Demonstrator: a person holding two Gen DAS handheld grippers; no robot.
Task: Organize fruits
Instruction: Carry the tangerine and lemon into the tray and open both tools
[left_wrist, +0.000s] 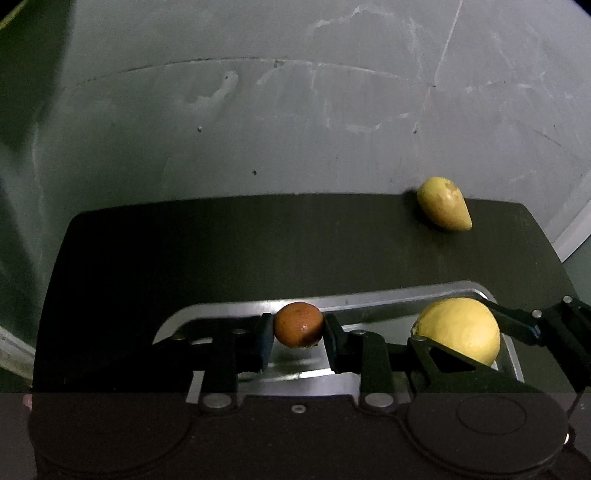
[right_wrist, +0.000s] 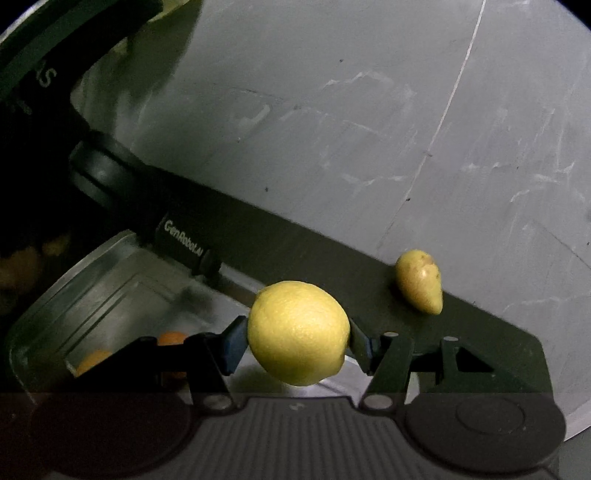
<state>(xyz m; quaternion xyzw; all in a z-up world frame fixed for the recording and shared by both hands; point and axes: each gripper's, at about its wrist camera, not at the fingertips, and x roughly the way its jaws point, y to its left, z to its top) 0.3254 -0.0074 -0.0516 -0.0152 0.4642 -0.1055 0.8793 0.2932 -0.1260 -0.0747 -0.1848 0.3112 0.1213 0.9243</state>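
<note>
While the left hand-held gripper (left_wrist: 298, 338) is clamped on a small orange-brown fruit (left_wrist: 298, 324), the right hand-held gripper (right_wrist: 297, 341) is clamped on a yellow lemon (right_wrist: 298, 332). Both fruits hang above a metal tray (right_wrist: 92, 284), and in the right wrist view two small orange fruits (right_wrist: 171, 338) lie inside it, partly hidden. The tray stands on a dark surface (left_wrist: 221, 251). A pale yellow pointed fruit (left_wrist: 443, 204) lies alone at the far right edge of this surface, well apart from the tray. Between the tray and the far edge the dark surface is free. Behind it is a grey wall (left_wrist: 295, 129) with scratches and white marks. On the left gripper's black body, seen from the right wrist, the writing "GenRobot.AI" (right_wrist: 183, 238) is readable.
</note>
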